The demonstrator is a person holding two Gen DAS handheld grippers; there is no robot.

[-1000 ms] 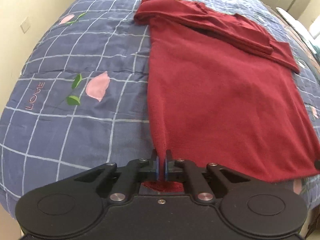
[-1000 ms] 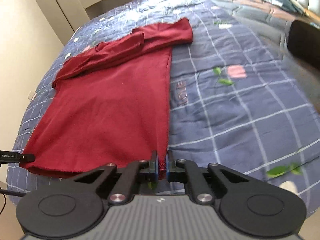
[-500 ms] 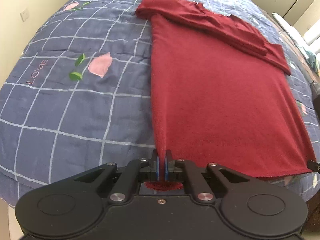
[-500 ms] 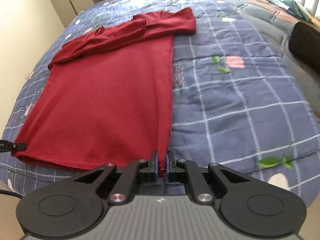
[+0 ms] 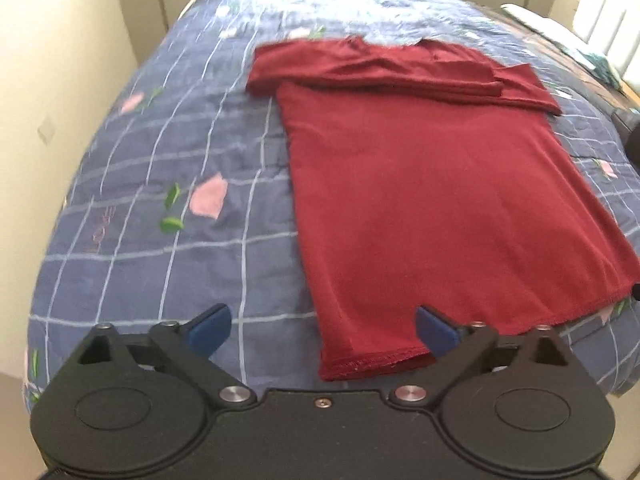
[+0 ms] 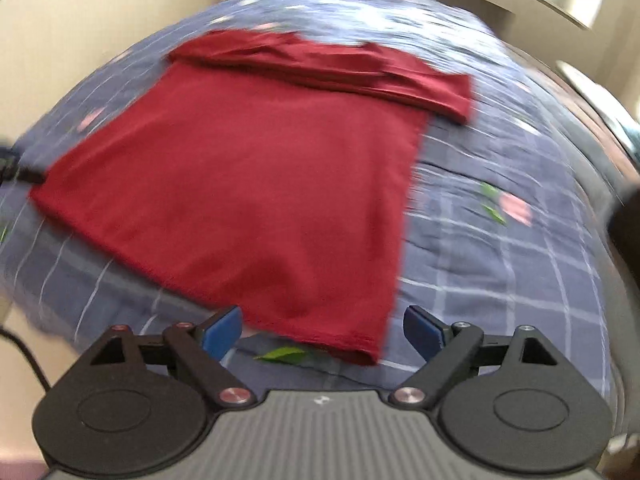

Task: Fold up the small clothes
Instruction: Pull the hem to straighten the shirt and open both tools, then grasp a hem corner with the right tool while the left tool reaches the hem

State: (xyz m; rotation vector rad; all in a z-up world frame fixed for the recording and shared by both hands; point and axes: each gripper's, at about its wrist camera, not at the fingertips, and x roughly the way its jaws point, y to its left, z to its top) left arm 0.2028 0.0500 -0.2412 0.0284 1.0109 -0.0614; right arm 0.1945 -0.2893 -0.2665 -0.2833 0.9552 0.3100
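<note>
1. Lying flat on the bed [image 5: 132,184], the red shirt [image 5: 432,200] has its sleeves folded across the top and its hem toward both cameras.
2. The left gripper [image 5: 322,330] has its fingers spread wide and grasps nothing; the shirt's near left corner sits between them, on the quilt.
3. The right gripper [image 6: 322,330] is likewise released, its blue fingers [image 6: 222,330] parted with the right hem corner lying between them and nothing clamped.
4. The step in hand looks like the pause between folds: the body is smoothed out and the bottom-to-top fold is not yet done.
5. The next move probably calls for pinching each hem corner, lifting both evenly and carrying them up to the folded sleeves.
6. The right view is smeared by motion blur, so whether that corner is slightly curled is hard to say.
7. A dark cable end [image 6: 24,172] lies near the shirt's far left edge.
</note>
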